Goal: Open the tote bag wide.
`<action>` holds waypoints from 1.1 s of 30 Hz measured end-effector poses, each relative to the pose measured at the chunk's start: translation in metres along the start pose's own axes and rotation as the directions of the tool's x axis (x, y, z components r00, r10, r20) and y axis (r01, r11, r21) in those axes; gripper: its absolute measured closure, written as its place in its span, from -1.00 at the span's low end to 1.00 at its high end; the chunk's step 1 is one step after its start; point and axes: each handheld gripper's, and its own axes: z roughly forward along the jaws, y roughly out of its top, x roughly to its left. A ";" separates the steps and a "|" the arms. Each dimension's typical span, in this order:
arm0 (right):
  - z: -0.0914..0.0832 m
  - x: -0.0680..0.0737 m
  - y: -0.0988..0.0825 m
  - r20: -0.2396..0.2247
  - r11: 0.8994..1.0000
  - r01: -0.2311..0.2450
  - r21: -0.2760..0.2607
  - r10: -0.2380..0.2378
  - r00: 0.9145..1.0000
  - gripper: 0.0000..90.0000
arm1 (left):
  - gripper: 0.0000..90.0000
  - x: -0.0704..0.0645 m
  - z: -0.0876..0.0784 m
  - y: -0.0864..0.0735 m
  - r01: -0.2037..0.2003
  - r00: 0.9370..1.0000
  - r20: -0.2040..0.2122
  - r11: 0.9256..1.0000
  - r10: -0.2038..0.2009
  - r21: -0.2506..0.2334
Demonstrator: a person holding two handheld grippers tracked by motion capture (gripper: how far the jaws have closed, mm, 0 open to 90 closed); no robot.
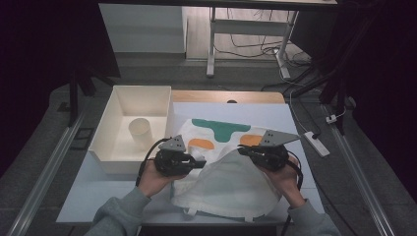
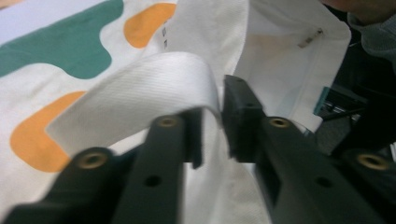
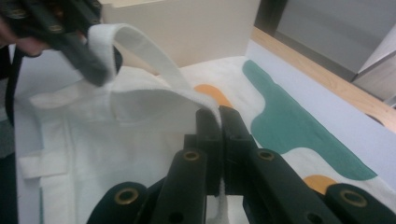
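At the far left I see a white bin (image 1: 114, 129) on the table (image 1: 93, 196), with a cup (image 1: 141, 132) lying in it. Just right of the bin, my left gripper (image 1: 200, 162) sits over the near-left edge of the bag (image 1: 231, 182), a white cloth tote with green and orange patches. In the left gripper view its jaws stand a little apart, with the bag's handle (image 2: 140, 88) looping between them; the strap's edge runs through the gap, and I see no pad pressing on it.

The bag lies in the middle of the table, its upper layer lifted into a tent between my two hands.

To the right, my right gripper (image 1: 242, 151) is clamped on the bag's cloth: in the right gripper view the jaws meet on a fold of fabric (image 3: 205, 105), pinched tight and raised off the table.
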 end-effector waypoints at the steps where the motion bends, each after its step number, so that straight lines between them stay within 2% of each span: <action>1: 0.002 -0.004 -0.001 0.008 1.000 -0.011 -0.001 0.011 1.000 0.96 | 0.43 -0.002 0.000 0.000 -0.008 1.000 -0.014 1.000 0.009 0.006; 2: 0.003 -0.008 -0.002 0.006 1.000 -0.027 -0.006 0.027 1.000 0.96 | 0.35 -0.005 0.001 0.000 -0.017 1.000 -0.025 1.000 0.018 0.015; 3: 0.006 -0.016 -0.005 0.000 0.998 -0.064 -0.014 0.064 0.998 0.96 | 0.19 -0.008 0.001 0.000 -0.022 0.999 -0.032 0.999 0.023 0.025; 5: 0.008 -0.021 -0.008 0.004 0.997 -0.078 -0.014 0.078 0.997 0.96 | 0.06 -0.013 0.001 -0.001 -0.043 0.998 -0.039 0.998 0.045 0.051; 6: 0.010 -0.023 -0.010 0.006 0.996 -0.083 -0.009 0.083 0.997 0.96 | 0.02 -0.017 0.000 -0.002 -0.058 0.997 -0.055 0.996 0.062 0.066; 8: 0.010 -0.024 -0.010 0.011 0.996 -0.084 -0.004 0.084 0.996 0.96 | -0.01 -0.021 0.000 -0.003 -0.077 0.994 -0.066 0.992 0.084 0.097; 10: 0.011 -0.027 -0.012 0.014 0.996 -0.087 -0.004 0.087 0.996 0.96 | -0.01 -0.021 0.001 -0.005 -0.072 0.994 -0.070 0.992 0.080 0.107; 11: 0.011 -0.029 -0.014 0.021 0.995 -0.095 -0.007 0.095 0.995 0.96 | 0.07 -0.020 0.002 -0.007 -0.066 0.995 -0.061 0.991 0.074 0.120; 13: 0.010 -0.030 -0.014 0.025 0.995 -0.097 -0.007 0.097 0.995 0.96 | 0.10 -0.019 0.005 -0.010 -0.068 0.996 -0.049 0.988 0.076 0.141; 15: 0.008 -0.032 -0.016 0.036 0.994 -0.105 -0.010 0.105 0.994 0.96 | 0.25 -0.017 0.007 -0.013 -0.069 0.996 -0.039 0.982 0.077 0.175; 16: 0.007 -0.033 -0.017 0.036 0.994 -0.108 -0.013 0.108 0.993 0.96 | 0.37 -0.016 0.007 -0.014 -0.066 0.997 -0.028 0.982 0.072 0.177; 20: 0.004 -0.035 -0.019 0.032 0.994 -0.112 -0.012 0.112 0.993 0.96 | 0.89 -0.013 0.006 -0.015 -0.046 0.998 -0.039 0.985 0.053 0.166; 23: 0.000 -0.033 -0.019 0.026 0.994 -0.112 -0.019 0.112 0.993 0.96 | 0.93 -0.013 -0.001 -0.016 -0.040 0.999 -0.021 0.989 0.044 0.144; 25: -0.016 -0.024 -0.014 -0.021 0.989 -0.135 -0.054 0.134 0.991 0.96 | 0.93 -0.017 -0.010 -0.015 -0.049 0.999 -0.008 0.991 0.050 0.124; 26: -0.016 -0.024 -0.014 -0.021 0.989 -0.135 -0.054 0.134 0.991 0.96 | 0.93 -0.020 -0.015 -0.015 -0.054 0.998 -0.004 0.993 0.055 0.109; 31: -0.048 -0.001 0.001 -0.037 0.989 -0.094 -0.115 0.091 0.995 0.96 | 0.93 -0.038 -0.047 -0.003 -0.109 0.994 0.013 0.994 0.108 0.019; 33: -0.062 0.007 0.014 -0.026 0.985 -0.057 -0.164 0.054 0.998 0.96 | 0.93 -0.044 -0.057 0.003 -0.127 0.992 0.013 0.992 0.127 -0.011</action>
